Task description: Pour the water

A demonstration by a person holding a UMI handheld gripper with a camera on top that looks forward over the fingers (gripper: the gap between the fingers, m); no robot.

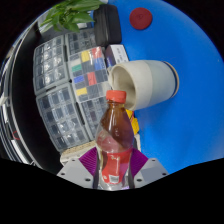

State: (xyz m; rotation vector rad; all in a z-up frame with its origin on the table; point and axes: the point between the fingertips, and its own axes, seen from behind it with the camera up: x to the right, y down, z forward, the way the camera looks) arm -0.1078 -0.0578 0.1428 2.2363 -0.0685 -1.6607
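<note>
While clenched on the bottle (116,140), the jaws hold it upright | white cup (146,82) on its side just beyond.

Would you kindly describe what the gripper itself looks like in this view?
The gripper shows two light grey fingers, each with a purple pad on its inner face. No cables, markings or sleeve are visible.

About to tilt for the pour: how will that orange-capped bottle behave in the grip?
The bottle is tall and narrow, so it may swing or slip as it tilts. Its smooth clear wall looks slippery between the fingers. The cap is still on. The cup lies on its side and could roll if nudged.
</note>
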